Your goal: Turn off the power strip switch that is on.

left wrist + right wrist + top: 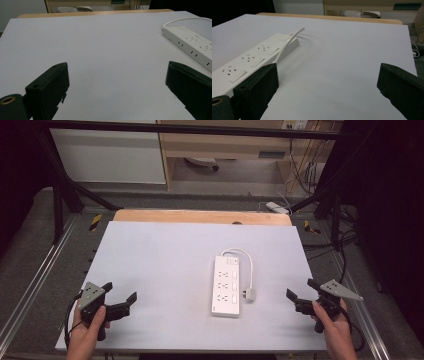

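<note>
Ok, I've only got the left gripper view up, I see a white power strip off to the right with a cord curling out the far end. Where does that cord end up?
Observer: The high view shows the cord looping back along the strip's right side to a plug lying flat on the table, beside the power strip.
Operator: And where's the other gripper?
Observer: The right gripper is held near the table's right edge, jaws open, nothing between them.
Operator: Which one's nearer the plug?
Observer: The right one; the left gripper sits at the front left corner, also open.
</note>
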A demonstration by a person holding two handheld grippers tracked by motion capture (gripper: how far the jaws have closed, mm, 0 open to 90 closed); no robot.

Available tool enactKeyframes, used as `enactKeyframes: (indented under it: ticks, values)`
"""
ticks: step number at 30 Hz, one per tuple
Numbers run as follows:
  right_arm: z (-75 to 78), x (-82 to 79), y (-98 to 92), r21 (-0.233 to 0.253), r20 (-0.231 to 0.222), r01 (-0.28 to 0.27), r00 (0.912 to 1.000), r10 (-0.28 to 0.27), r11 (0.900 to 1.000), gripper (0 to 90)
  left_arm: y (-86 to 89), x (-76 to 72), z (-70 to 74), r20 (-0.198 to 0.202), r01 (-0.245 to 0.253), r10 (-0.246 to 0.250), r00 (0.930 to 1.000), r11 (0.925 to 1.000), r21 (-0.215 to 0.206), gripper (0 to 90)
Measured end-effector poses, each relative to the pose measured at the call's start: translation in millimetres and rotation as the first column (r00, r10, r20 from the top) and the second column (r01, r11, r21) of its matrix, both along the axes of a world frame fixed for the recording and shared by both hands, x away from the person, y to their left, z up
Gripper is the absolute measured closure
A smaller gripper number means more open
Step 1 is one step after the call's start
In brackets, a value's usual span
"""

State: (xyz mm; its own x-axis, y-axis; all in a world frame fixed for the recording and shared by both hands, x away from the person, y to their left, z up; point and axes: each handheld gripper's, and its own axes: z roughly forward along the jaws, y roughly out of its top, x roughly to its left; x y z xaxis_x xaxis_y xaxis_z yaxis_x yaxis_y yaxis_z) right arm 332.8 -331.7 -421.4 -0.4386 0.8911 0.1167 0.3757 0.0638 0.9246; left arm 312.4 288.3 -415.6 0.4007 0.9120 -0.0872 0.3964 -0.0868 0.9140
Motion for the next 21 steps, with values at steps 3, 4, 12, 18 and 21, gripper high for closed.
enactKeyframes:
  ticks: [3, 4, 12, 18, 21]
  values:
    - [-2.8, 0.8, 1.7, 0.000, -0.013, -0.011, 0.9999, 0.011, 1.000, 4.2, -0.1, 0.0, 0.0, -0.001, 0.002, -0.002, 1.0000, 1.0000, 0.001, 5.4]
    - [-3.6, 1.0, 2.1, -0.005, -0.016, -0.016, 0.9997, 0.016, 1.000, 4.2, -0.1, 0.0, 0.0, -0.001, 0.002, -0.002, 1.0000, 1.0000, 0.001, 5.4]
    - [-9.6, 2.6, 8.5, -0.015, -0.043, -0.046, 0.9980, 0.045, 0.999, 4.0, -0.5, -0.1, -0.2, -0.001, 0.009, -0.009, 1.0000, 1.0000, 0.004, 5.4]
    - [-13.1, 3.5, 13.6, -0.033, -0.061, -0.068, 0.9960, 0.066, 0.997, 3.8, -1.0, 0.1, -0.5, -0.002, 0.010, -0.010, 0.9999, 0.9999, 0.005, 5.4]
    - [-15.0, 3.9, 15.9, -0.037, -0.071, -0.075, 0.9949, 0.073, 0.996, 3.8, -1.4, 0.1, -0.6, -0.004, 0.012, -0.012, 0.9999, 0.9999, 0.007, 5.4]
